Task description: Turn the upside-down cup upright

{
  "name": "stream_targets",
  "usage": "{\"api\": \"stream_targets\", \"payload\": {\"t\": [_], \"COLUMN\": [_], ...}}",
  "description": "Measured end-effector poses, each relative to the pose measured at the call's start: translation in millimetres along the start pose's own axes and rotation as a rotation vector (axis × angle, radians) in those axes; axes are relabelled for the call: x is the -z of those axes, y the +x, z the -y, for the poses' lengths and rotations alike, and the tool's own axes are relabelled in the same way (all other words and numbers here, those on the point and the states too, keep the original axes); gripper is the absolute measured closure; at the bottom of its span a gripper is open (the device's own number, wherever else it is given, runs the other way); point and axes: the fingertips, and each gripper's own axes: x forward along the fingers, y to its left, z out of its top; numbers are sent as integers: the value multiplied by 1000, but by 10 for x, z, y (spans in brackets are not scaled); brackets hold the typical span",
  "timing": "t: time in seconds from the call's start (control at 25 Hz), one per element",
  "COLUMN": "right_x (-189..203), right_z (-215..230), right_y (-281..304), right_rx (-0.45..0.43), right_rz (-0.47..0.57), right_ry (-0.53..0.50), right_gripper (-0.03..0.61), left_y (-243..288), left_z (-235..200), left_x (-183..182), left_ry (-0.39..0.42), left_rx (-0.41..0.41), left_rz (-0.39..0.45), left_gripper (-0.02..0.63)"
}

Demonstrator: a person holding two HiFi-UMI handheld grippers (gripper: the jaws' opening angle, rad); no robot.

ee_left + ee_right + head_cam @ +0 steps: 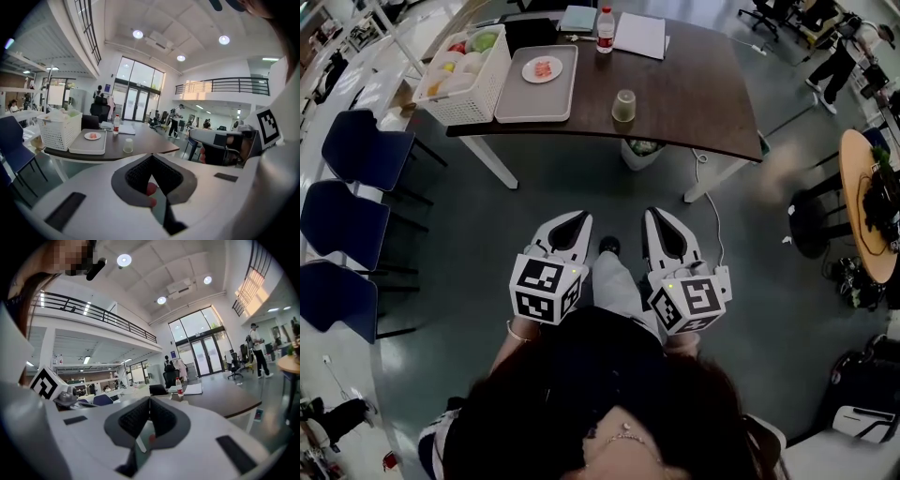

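Note:
A small translucent cup (624, 105) stands mouth down near the front edge of the dark brown table (698, 89); in the left gripper view the cup (128, 145) shows ahead, beyond the jaws. My left gripper (581, 218) and right gripper (653, 215) are held side by side in front of the person's body, over the grey floor and well short of the table. Both point toward the table. Both are shut with nothing between the jaws, as the left gripper (151, 156) and right gripper (150, 399) show in their own views.
On the table stand a white basket (464, 75) of fruit, a grey tray (536, 89) bearing a small plate, a water bottle (605, 30) and papers (639, 36). Blue chairs (356, 150) line the left. A bin (642, 150) sits under the table; a round wooden table (861, 202) stands at right.

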Motion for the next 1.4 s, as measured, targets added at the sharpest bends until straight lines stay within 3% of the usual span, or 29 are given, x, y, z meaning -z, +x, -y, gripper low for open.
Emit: {"api": "stream_targets", "payload": {"t": [0.56,0.96,1.4], "right_x": [-417,-474,-321], "right_z": [1124,1454,1617], "right_y": [1407,2002,2693], "right_rx": [-60,-64,-19], "right_rz": [-41,-50,-104], "right_ry": [-42,-82,-100], "right_gripper": [561,560,558], "left_y": [1536,1881,2385], "left_z": [-516,-876,-1380], "left_x": [-771,-925,-1095], "left_ry": [-25,-33,-2], "left_rx": [-71,-129,-93], "left_rz": [0,-22,-34], "left_gripper": [612,612,612]}}
